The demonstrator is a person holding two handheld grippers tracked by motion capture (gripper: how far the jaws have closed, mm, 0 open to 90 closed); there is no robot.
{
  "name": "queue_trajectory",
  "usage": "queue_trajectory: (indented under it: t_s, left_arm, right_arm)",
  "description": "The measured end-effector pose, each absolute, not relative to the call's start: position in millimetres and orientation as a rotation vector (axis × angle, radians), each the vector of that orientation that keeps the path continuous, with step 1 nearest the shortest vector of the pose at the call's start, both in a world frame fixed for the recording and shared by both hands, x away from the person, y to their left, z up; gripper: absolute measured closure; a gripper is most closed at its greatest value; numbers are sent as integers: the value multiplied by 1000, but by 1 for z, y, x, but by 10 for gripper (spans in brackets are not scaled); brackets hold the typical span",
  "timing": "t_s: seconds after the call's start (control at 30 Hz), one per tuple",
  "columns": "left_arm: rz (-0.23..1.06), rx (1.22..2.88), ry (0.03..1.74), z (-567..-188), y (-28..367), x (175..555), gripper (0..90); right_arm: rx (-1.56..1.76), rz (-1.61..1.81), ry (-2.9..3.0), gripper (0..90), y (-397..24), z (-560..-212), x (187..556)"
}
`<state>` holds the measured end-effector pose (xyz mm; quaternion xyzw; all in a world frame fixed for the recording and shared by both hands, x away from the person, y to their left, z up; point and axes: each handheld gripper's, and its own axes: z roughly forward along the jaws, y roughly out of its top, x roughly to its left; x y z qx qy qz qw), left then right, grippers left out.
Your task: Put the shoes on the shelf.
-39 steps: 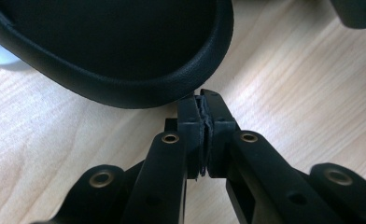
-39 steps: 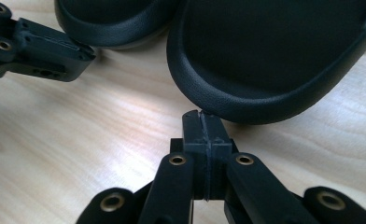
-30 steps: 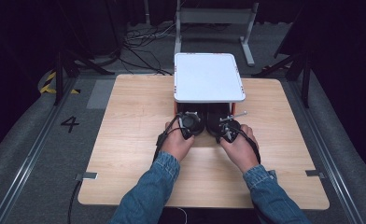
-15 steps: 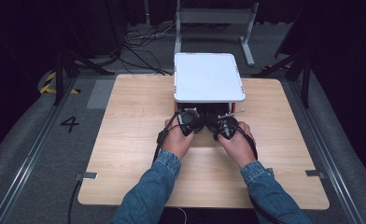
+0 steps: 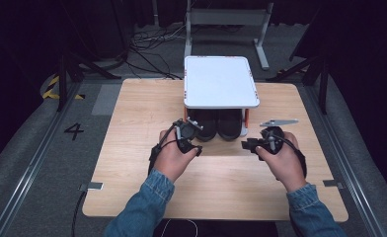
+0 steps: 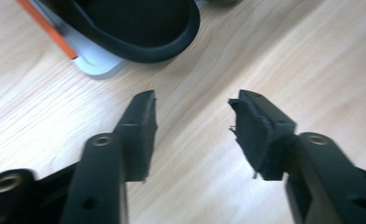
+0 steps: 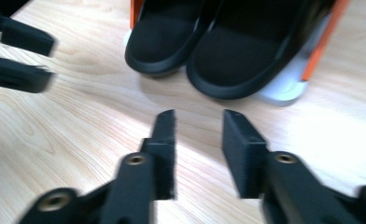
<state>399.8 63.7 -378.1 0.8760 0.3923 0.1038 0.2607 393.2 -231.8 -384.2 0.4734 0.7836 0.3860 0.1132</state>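
We hold the left gripper [image 5: 197, 143] and the right gripper [image 5: 247, 144] over the middle of the surface [image 5: 132, 118], just in front of a small white rack [image 5: 220, 81] that stands toward the far edge. Two black shoes [image 5: 217, 126] sit side by side on the rack's lower shelf, toes pointing toward us, under its white top. Both pairs of jaws have just been opening, and nothing lies between them. In the left gripper view the jaws stand spread over bare wood, with one shoe's [image 6: 139, 28] toe and the rack's [image 6: 95, 65] grey base corner and orange post just beyond. In the right gripper view the jaws stand apart too, though less widely, aimed at the gap between the two shoes [image 7: 209, 51], well short of them. The left gripper's [image 7: 17, 60] jaws show at that view's left edge, also parted. Neither gripper touches the shoes or the rack.
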Motion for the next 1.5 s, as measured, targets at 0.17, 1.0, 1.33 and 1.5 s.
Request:
queue_trajectory:
  t_s: [0.17,1.0,1.33,1.5]
  left_arm:
    - [263,2374,1024,-372,88,384,348]
    - [325,2312,1244,-373,230,365,189]
    - [348,2353,1398,-402,256,373,180]
    - [355,2306,1365,-412,268,380,198]
  right_arm:
    - [1300,1068,2304,463,-261,-374,386]
    - [1228,894,2393,186,-384,-382,361]
    - [1363,662,2442,221,-414,-415,374]
    - [1383,755,2371,191,-424,-440,383]
